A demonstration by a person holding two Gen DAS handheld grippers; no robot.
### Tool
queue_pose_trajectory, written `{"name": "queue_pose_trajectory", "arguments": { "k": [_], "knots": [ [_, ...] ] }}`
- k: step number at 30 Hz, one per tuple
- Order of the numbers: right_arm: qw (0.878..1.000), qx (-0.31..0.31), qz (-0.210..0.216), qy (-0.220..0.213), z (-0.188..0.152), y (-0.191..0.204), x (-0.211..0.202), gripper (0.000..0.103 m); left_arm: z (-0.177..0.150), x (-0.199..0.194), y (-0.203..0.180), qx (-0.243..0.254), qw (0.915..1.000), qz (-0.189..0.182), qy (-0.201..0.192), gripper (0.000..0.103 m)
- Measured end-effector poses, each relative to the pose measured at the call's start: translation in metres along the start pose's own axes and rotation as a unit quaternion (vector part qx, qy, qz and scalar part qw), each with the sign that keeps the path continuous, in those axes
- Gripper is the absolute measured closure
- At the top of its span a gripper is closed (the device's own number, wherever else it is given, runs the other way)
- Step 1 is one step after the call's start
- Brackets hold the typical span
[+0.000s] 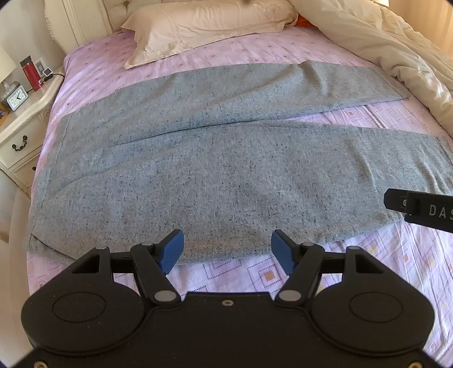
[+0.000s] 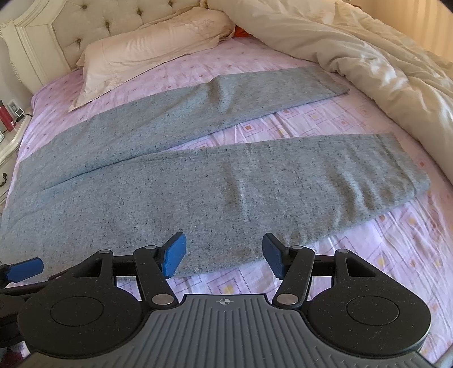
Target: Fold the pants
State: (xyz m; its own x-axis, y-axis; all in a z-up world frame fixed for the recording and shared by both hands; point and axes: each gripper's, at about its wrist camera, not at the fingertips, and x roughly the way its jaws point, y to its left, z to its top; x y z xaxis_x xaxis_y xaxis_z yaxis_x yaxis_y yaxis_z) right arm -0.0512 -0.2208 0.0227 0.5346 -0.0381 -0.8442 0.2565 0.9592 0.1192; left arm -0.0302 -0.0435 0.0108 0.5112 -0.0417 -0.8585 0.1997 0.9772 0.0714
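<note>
Currently: the wide bed with pink square-patterned sheet (image 1: 254, 68) fills both views. A cream rumpled duvet (image 2: 354, 56) is heaped at 1–3 o'clock, and a pale cream pillow (image 1: 198, 25) lies at 12 o'clock against the tufted headboard.

The grey speckled knit pants (image 1: 212, 175) lie flat across the bed, waistband toward 9 o'clock, both legs running toward 3 o'clock. The legs are splayed apart in a V, with sheet visible between them in the right wrist view. The near leg is mostly smooth, with faint ripples near its hem.

A white bedside cabinet (image 1: 25, 124) at 9 o'clock carries a red bottle (image 1: 30, 74) and a small clock (image 1: 16, 97).

Left gripper (image 1: 226, 252): blue pads spread wide, nothing between them, poised at the near edge of the near leg. Right gripper (image 2: 223, 253): likewise spread and empty, at the same near edge, further toward the hem.

Progress, as judged: garment laid out, no fold made. Remaining: bring one leg over the other, then fold lengthwise into a compact stack. Likely next is a pinch on the near edge.
</note>
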Motion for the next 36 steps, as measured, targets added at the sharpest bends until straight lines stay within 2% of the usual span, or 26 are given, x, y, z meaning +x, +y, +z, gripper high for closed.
{"name": "queue_pose_trajectory", "arguments": {
  "k": [19,22,24,25,28,31,34,36],
  "knots": [
    [1.000,-0.001,0.014,0.000,0.001,0.004,0.005,0.045,0.000,0.001,0.000,0.011,0.9999,0.001,-0.012,0.033],
    [1.000,0.000,0.023,0.007,0.001,0.004,0.009,0.052,0.000,-0.001,-0.001,0.018,0.9995,0.002,-0.025,0.033],
    [1.000,0.001,0.026,0.013,0.000,0.003,0.012,0.061,0.001,-0.001,0.000,0.018,0.9993,0.000,-0.032,0.033],
    [1.000,0.006,0.027,0.015,-0.001,0.001,0.014,0.064,0.002,0.000,0.000,0.019,0.9993,0.000,-0.033,0.033],
    [0.999,0.039,0.018,-0.001,-0.004,-0.013,0.017,0.065,0.002,0.004,0.002,0.027,0.9992,0.002,-0.030,0.033],
    [0.996,0.085,0.004,-0.030,-0.009,-0.040,0.017,0.065,0.001,0.012,0.013,0.007,0.9996,0.008,-0.026,0.033],
    [0.986,0.155,-0.015,-0.063,-0.015,-0.081,0.018,0.065,-0.002,0.020,0.026,-0.014,0.9997,0.011,-0.018,0.033],
    [0.978,0.190,-0.049,-0.075,-0.017,-0.105,0.018,0.065,-0.005,0.025,0.034,-0.026,0.9993,0.019,-0.018,0.033]
  ]
}}
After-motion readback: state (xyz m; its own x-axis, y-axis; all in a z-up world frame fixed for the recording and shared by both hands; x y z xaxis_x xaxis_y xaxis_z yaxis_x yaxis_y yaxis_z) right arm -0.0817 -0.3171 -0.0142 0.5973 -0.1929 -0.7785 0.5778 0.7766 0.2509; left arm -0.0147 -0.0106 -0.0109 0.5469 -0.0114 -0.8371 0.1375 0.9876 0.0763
